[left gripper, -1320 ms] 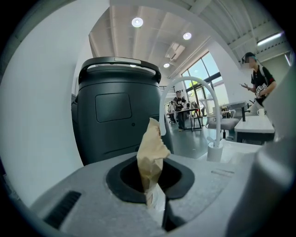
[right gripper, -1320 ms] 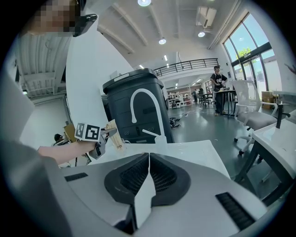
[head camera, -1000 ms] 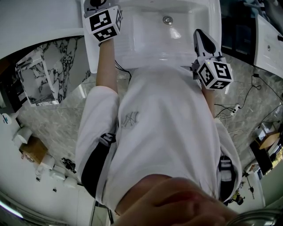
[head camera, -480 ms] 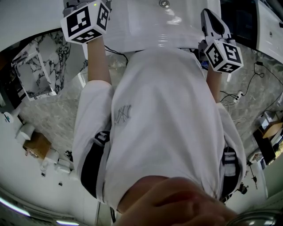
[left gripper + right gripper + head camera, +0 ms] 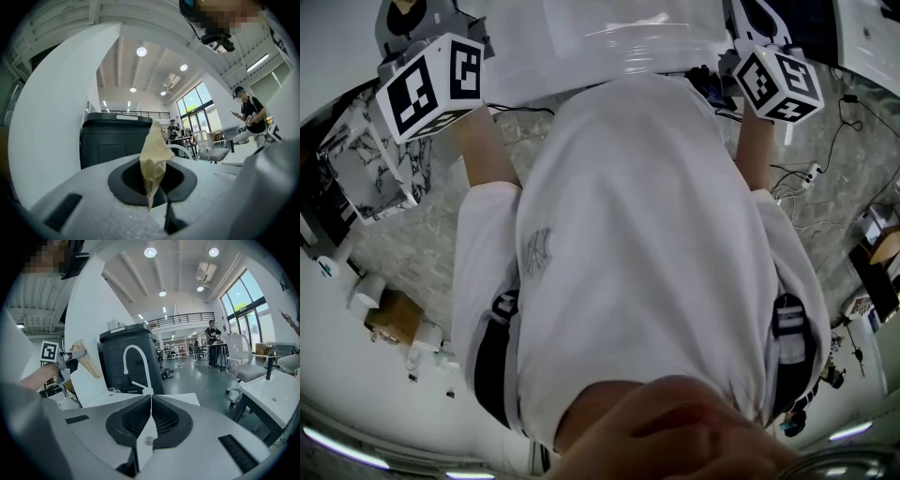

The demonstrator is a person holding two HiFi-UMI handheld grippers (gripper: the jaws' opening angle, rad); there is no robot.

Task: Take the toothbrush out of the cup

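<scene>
Right now my left claw (image 5: 157, 190) is clamped on the tan toothbrush (image 5: 153, 152), which stands up between its jaws, well clear of the cup (image 5: 112, 391) below, so I'd hold firm and carry it level, my right claw (image 5: 151, 404) closed, empty.

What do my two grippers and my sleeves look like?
The left gripper and right gripper are pale grey shells with black pads. Each carries a white cube printed with black square markers. Your shirt is white, short-sleeved, with black trim at the sleeves.
</scene>
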